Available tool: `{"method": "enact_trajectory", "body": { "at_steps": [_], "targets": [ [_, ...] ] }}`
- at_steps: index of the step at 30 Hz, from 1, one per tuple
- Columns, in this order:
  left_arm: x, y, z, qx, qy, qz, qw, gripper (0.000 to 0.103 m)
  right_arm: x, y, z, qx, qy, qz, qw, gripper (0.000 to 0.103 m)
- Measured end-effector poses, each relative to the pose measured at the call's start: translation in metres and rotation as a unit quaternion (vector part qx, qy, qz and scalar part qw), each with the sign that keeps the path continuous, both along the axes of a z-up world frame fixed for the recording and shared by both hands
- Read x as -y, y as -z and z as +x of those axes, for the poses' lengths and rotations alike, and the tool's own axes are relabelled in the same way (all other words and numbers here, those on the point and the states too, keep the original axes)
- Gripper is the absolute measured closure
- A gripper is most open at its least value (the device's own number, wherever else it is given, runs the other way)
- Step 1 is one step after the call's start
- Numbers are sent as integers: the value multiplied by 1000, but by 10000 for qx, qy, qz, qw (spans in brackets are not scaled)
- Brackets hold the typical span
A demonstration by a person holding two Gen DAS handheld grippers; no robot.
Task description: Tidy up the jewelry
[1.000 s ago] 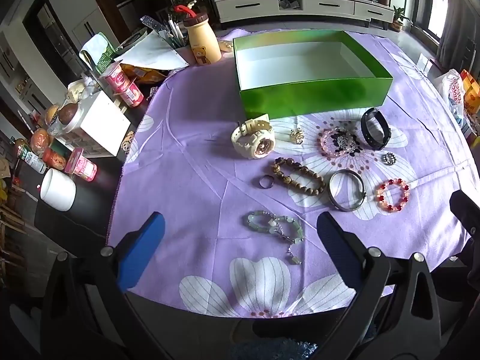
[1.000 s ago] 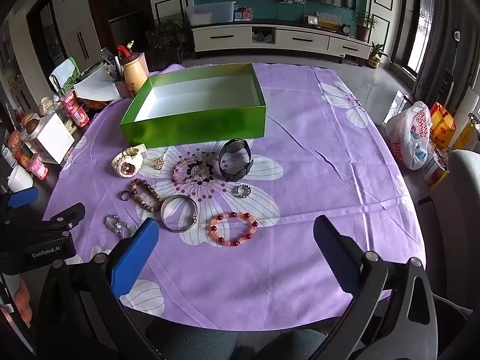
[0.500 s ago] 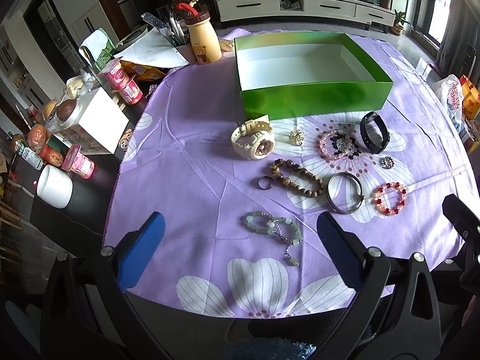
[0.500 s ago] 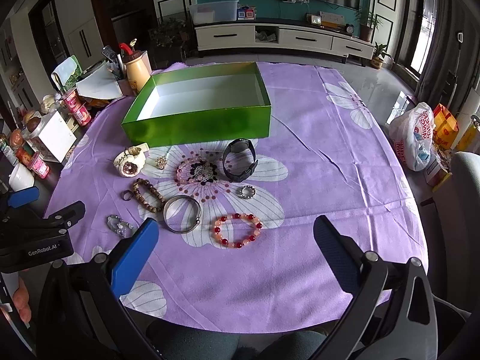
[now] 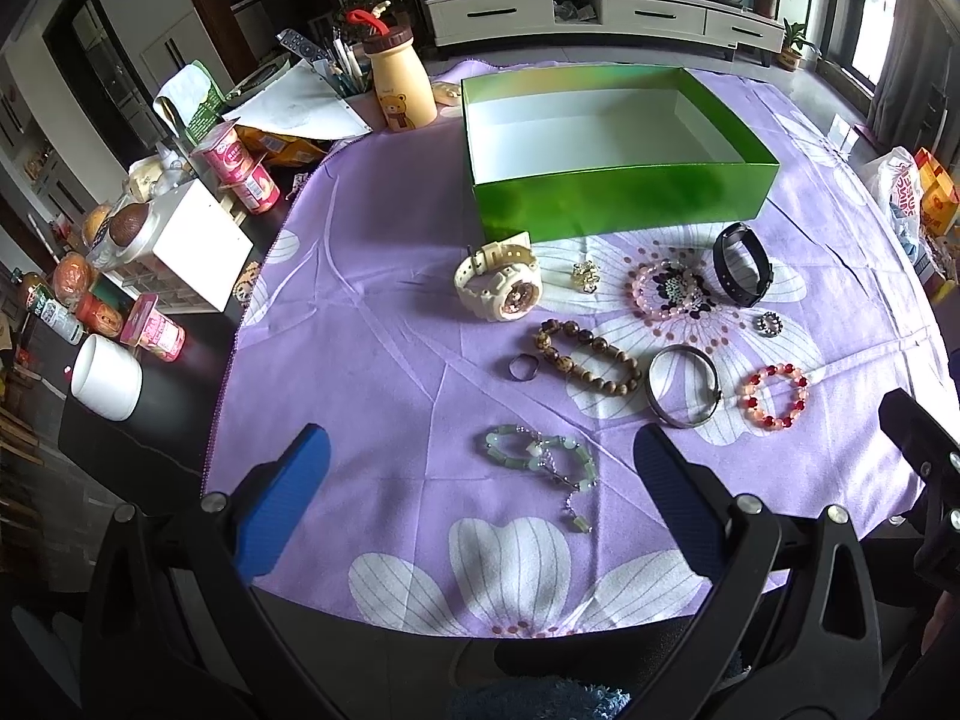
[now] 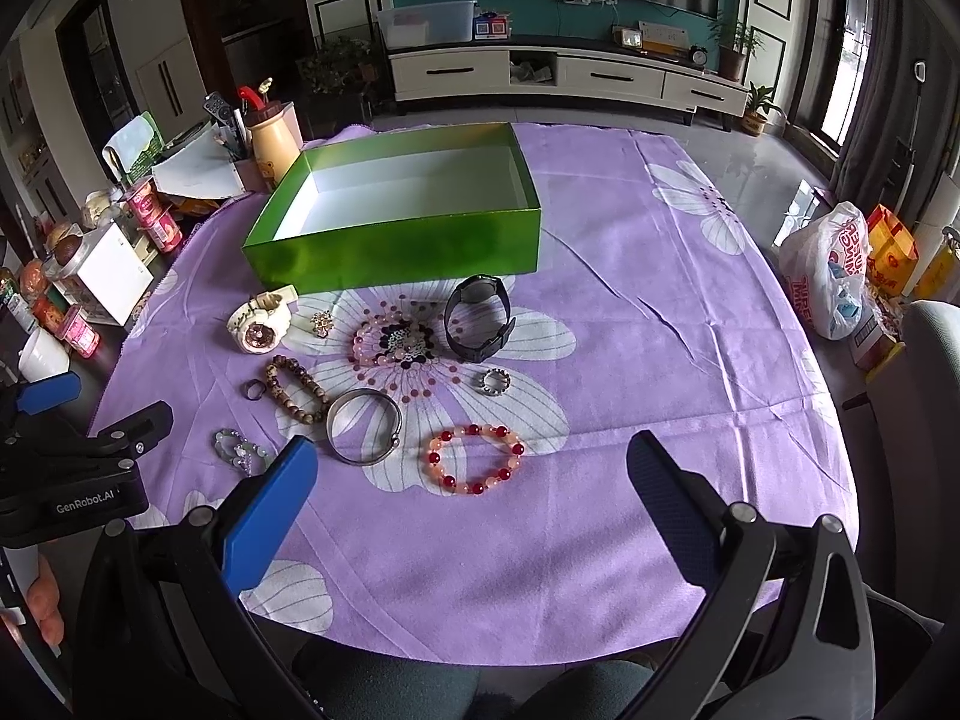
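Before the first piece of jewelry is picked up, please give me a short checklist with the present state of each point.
1. Left tool open, holding nothing: ok.
2. Right tool open, holding nothing: ok.
3. Green box open, nothing seen inside: ok.
4. Green bead bracelet lies between the left tool's fingers: ok.
5. Red bead bracelet lies apart from the silver bangle: ok.
6. Tool height above the cloth: cannot tell.

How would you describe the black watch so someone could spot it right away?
Find the green box on the purple cloth. The black watch lies just before its near right corner, the only all-black piece, right of the pink bead bracelet.
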State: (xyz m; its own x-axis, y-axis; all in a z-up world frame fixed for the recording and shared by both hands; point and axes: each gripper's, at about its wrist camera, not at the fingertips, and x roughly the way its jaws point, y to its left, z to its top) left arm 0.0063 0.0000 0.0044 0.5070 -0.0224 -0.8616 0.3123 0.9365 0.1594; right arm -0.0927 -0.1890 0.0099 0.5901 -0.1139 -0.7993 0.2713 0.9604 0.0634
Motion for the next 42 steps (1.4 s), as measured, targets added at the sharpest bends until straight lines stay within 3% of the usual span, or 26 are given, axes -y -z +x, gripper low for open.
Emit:
{"method": "enact_trajectory", "body": {
  "at_steps": [42],
  "targets": [
    [5,0,-4,56,140,-110,9998,2,-1,5,-1,-39,-24,71,10000,1]
  ]
}}
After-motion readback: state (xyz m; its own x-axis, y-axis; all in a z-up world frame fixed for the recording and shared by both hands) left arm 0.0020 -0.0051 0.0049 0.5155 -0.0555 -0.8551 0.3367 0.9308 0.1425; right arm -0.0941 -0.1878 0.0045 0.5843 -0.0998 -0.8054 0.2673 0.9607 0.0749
